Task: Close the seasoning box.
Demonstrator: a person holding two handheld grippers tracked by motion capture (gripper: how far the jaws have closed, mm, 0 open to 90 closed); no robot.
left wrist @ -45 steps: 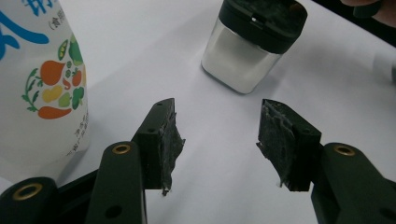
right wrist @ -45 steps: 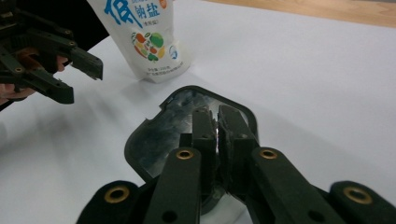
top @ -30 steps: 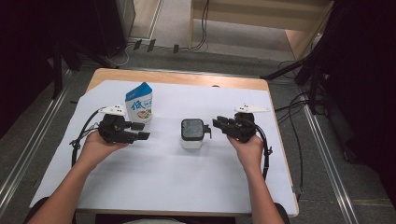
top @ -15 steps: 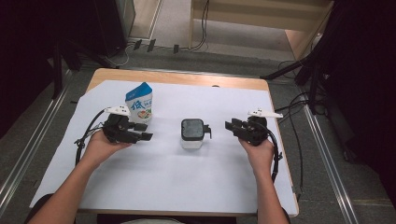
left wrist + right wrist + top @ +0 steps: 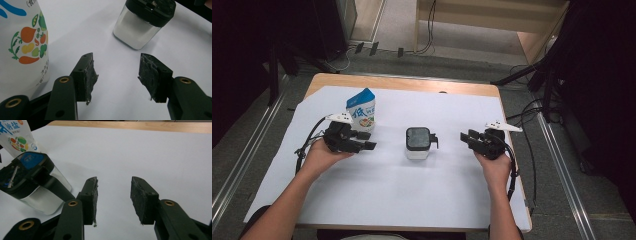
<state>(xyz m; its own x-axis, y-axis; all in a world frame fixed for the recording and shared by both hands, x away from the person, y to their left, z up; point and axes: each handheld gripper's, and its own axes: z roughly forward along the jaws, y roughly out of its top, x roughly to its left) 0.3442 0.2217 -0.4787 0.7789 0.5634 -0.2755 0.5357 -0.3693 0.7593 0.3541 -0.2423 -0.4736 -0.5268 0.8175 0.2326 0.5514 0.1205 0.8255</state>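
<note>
Right gripper (image 5: 472, 140) has backed away from the black-lidded jar (image 5: 418, 142) mid-surface, jaws spread and empty, left gripper (image 5: 362, 141) likewise spread beside the salt bag (image 5: 361, 109), so the jar stands free, seemingly released or not yet taken.

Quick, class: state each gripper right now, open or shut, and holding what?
Left gripper: open, holding nothing, beside the salt bag.
Right gripper: open, holding nothing, near the black-lidded jar.
</note>
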